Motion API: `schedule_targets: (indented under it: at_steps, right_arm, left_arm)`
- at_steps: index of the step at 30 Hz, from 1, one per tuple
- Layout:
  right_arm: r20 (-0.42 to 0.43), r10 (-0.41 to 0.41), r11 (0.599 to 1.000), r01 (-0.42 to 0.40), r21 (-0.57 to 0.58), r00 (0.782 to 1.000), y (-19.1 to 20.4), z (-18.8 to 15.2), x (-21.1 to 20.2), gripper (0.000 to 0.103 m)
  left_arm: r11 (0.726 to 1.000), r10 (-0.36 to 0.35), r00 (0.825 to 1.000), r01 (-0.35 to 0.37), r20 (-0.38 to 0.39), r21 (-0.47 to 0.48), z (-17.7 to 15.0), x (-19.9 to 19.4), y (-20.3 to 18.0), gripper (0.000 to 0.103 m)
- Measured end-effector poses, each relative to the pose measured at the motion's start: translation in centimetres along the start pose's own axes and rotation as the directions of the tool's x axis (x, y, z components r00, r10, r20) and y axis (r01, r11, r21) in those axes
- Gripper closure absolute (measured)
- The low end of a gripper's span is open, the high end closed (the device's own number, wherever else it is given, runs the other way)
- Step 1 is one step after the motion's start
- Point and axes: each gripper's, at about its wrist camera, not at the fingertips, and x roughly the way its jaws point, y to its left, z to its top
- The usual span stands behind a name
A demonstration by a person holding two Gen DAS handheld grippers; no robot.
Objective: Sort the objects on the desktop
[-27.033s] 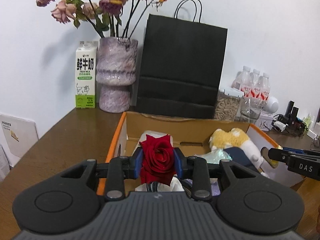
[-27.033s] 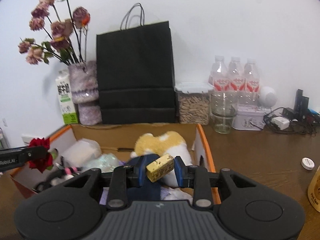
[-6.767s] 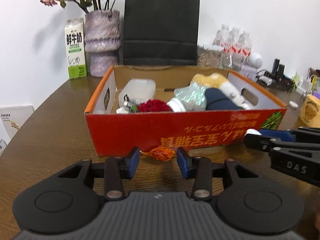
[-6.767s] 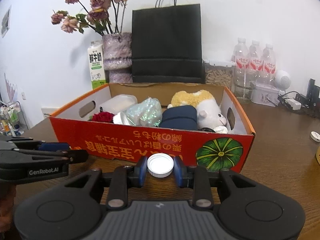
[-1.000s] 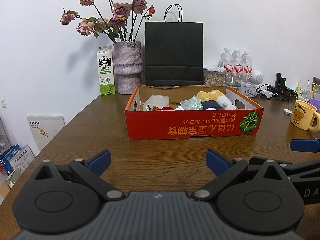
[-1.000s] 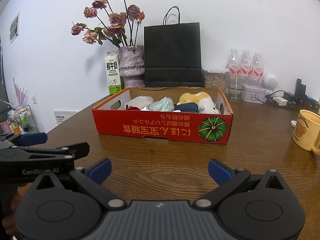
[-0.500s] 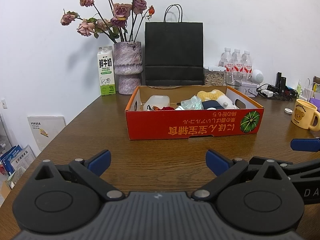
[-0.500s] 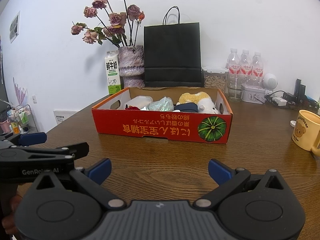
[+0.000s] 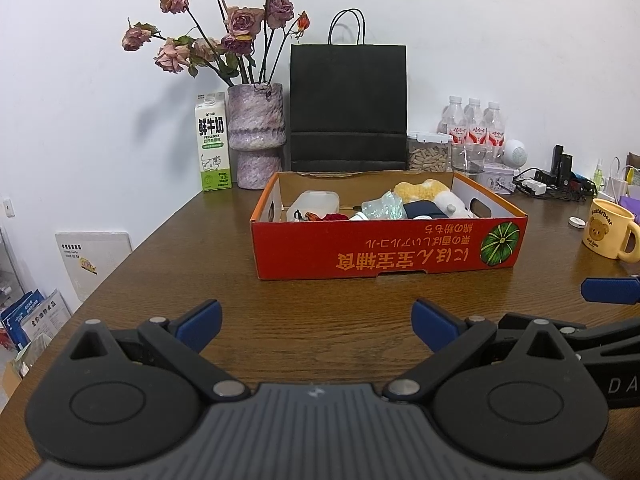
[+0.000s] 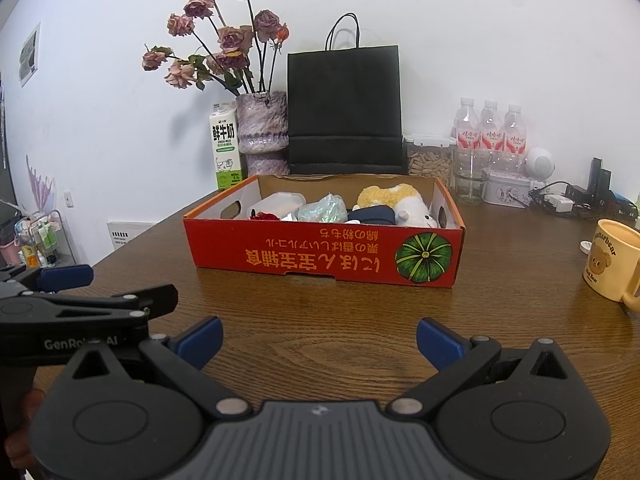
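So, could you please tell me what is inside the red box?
In the red box: a clear container, red rose, shiny bag, navy pouch, plush toy. Its front wall hides anything underneath.

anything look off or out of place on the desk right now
Only one oddity: the red cardboard box sits with its printed text and pumpkin picture upside down. The flowers in the vase look dried and drooping. Nothing spilled or tipped.

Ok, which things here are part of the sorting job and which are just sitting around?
Part of the job:
- red box
- plush toy
- red rose
- left gripper, open
- right gripper, open

Just sitting around:
- yellow mug
- milk carton
- vase
- black bag
- water bottles
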Motion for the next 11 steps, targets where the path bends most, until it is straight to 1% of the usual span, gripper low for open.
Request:
schedule_targets:
  at_steps: [6,11]
  right_arm:
    - [0.000,0.000,1.000,0.000,0.000,1.000,-0.03,-0.01,-0.03,0.000]
    - [0.001,0.000,1.000,0.000,0.001,1.000,-0.11,-0.02,-0.05,0.000]
  left_arm:
    - [1.000,-0.001,1.000,0.001,0.001,-0.002,-0.02,-0.01,0.00,0.000]
    - [1.000,-0.018,1.000,0.018,-0.008,-0.014,-0.05,0.17,0.19,0.000]
